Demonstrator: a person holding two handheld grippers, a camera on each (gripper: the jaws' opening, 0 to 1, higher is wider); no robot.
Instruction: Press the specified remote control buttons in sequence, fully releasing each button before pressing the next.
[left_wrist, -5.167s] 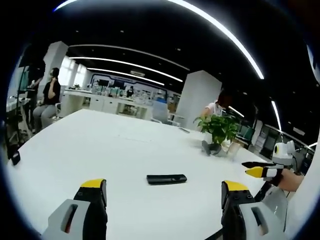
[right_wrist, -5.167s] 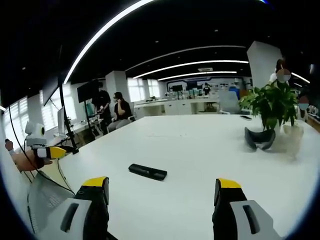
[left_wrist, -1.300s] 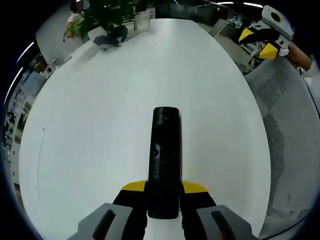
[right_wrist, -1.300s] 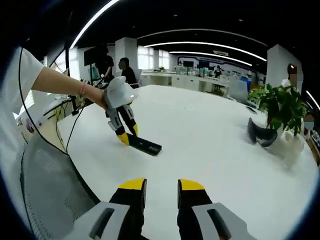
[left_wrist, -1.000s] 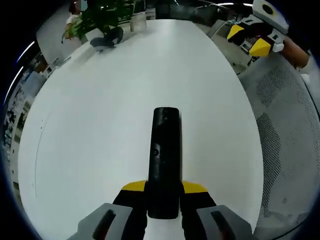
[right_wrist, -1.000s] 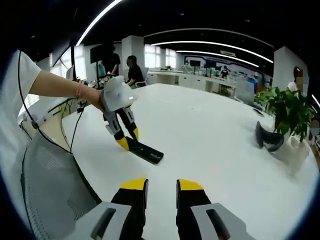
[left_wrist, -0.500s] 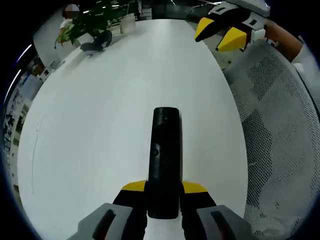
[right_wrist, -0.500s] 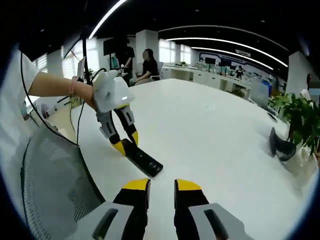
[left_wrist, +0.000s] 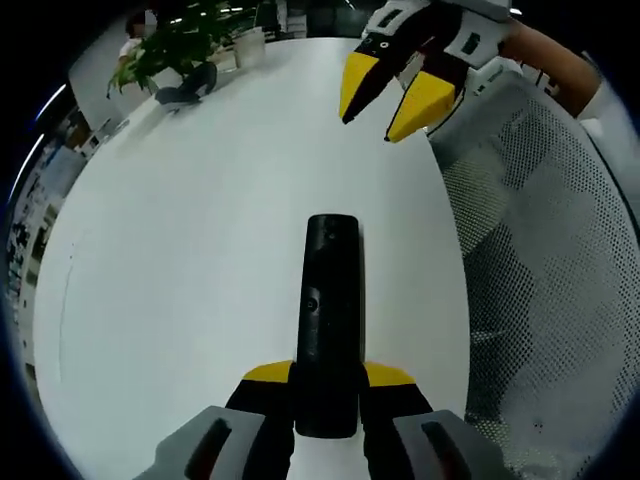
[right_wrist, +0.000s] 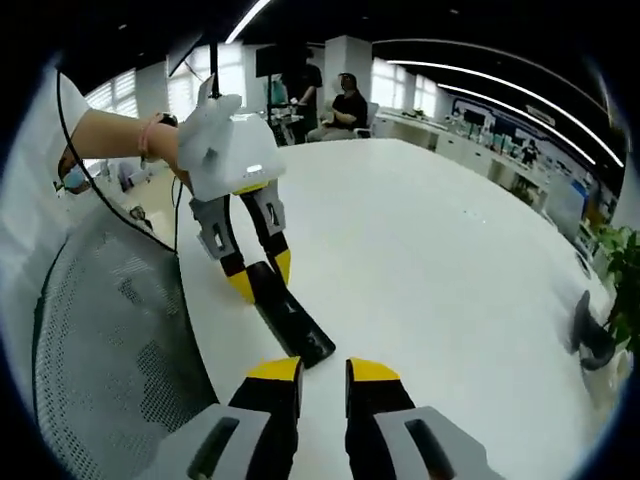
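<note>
Left gripper (left_wrist: 328, 378): jaws closed on the near end of the remote control (left_wrist: 330, 300), which juts straight ahead of them over the white table (left_wrist: 180, 250); seen from the right gripper view, this gripper (right_wrist: 258, 276) reaches down from a person's hand (right_wrist: 150, 140).
Reason for hold: presumably to pin the remote steady with its button face up, so the other tool can press it.
Right gripper (right_wrist: 322, 372): jaws nearly together, nothing between them, its tips just short of the remote's far end (right_wrist: 290, 325); in the left gripper view it (left_wrist: 392, 88) hangs ahead and to the right, beyond the remote's tip.
Likely purpose: narrowed jaws serve as a pressing point.
Surroundings: mesh chair (right_wrist: 110, 340) beside the left gripper at the table edge; potted plant (left_wrist: 175, 45) far ahead, to the left.
Obstructions: none apparent between right gripper and remote.
</note>
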